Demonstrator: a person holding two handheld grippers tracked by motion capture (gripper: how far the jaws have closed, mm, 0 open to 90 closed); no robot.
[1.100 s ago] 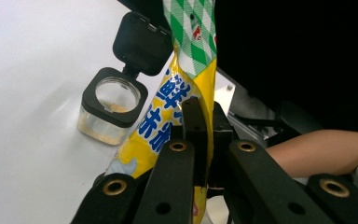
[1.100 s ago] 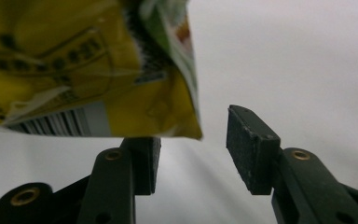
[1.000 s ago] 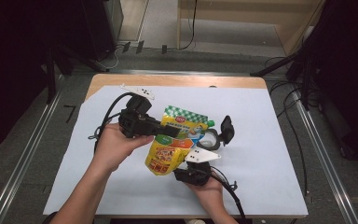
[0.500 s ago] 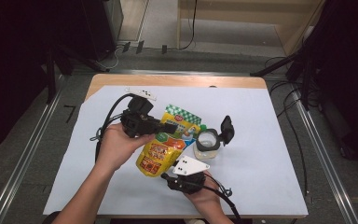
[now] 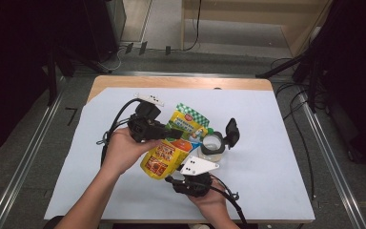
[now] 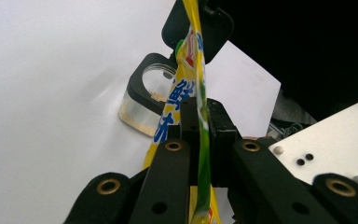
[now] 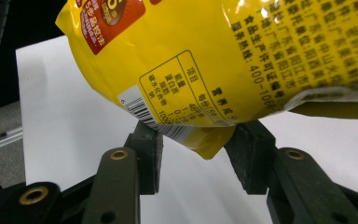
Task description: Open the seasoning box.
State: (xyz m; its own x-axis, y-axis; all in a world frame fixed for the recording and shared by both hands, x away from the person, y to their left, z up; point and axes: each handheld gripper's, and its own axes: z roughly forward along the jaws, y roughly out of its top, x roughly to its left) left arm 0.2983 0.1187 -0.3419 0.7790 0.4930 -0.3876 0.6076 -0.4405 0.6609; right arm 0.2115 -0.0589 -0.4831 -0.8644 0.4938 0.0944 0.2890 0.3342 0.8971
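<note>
We hold yellow-green foil pouch (image 5: 167,151) over clear round jar (image 5: 213,148): left tool (image 6: 198,122) clamped on pouch edge, right tool (image 7: 196,147) closing under bottom corner, not yet gripping. Pouring left.

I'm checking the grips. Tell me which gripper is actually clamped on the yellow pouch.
The left gripper: its jaws pinch the yellow pouch edge flat. The right gripper merely straddles the bottom corner, jaws closing.

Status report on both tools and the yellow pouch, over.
Left tool shut on yellow pouch. Right tool jaws closing around pouch's bottom corner, grip unclear. Clear jar, lid flipped open, right beside pouch.
</note>
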